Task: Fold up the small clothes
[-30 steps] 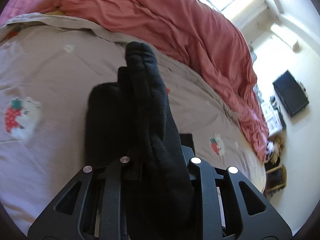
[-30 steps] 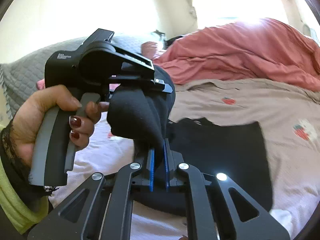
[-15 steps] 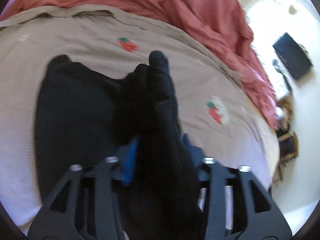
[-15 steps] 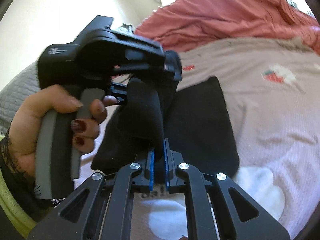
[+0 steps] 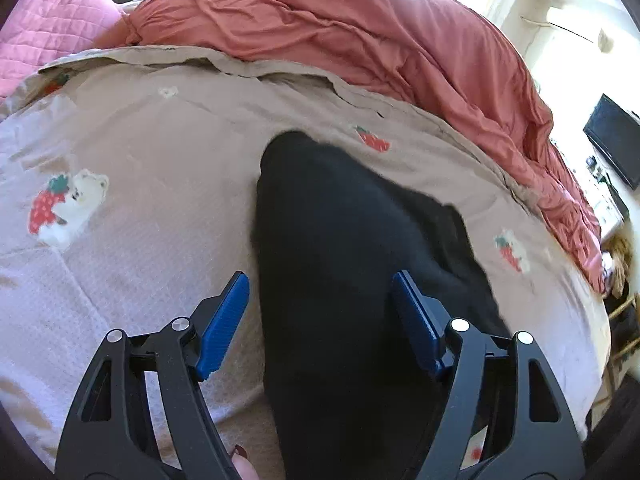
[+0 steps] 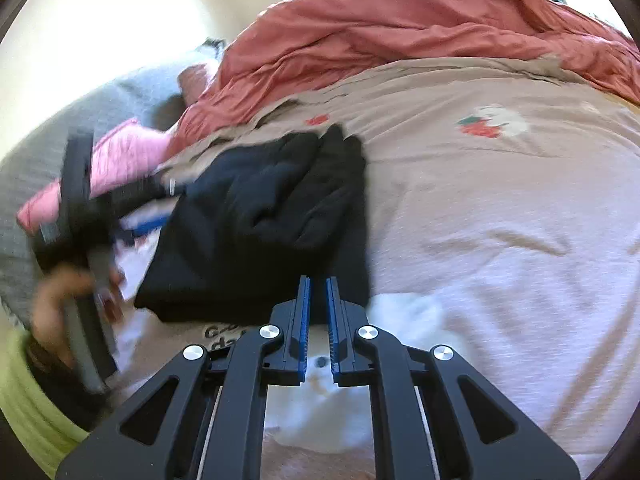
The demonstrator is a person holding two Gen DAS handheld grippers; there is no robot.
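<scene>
A small black garment lies folded on the beige strawberry-print bedspread. In the left wrist view my left gripper is open, its blue pads standing wide on either side of the cloth. In the right wrist view the garment lies just beyond my right gripper, whose blue pads are narrowly apart with nothing between them. The left gripper shows blurred at the garment's left edge, held by a hand.
A crumpled red duvet is heaped along the far side of the bed. A pink quilted pillow lies at the far left. A dark screen and clutter stand past the bed's right edge.
Both grippers held the black garment up a second ago. Now it lies flat on the bedspread, the left jaws have opened wide and the right gripper has released it and drawn back.
</scene>
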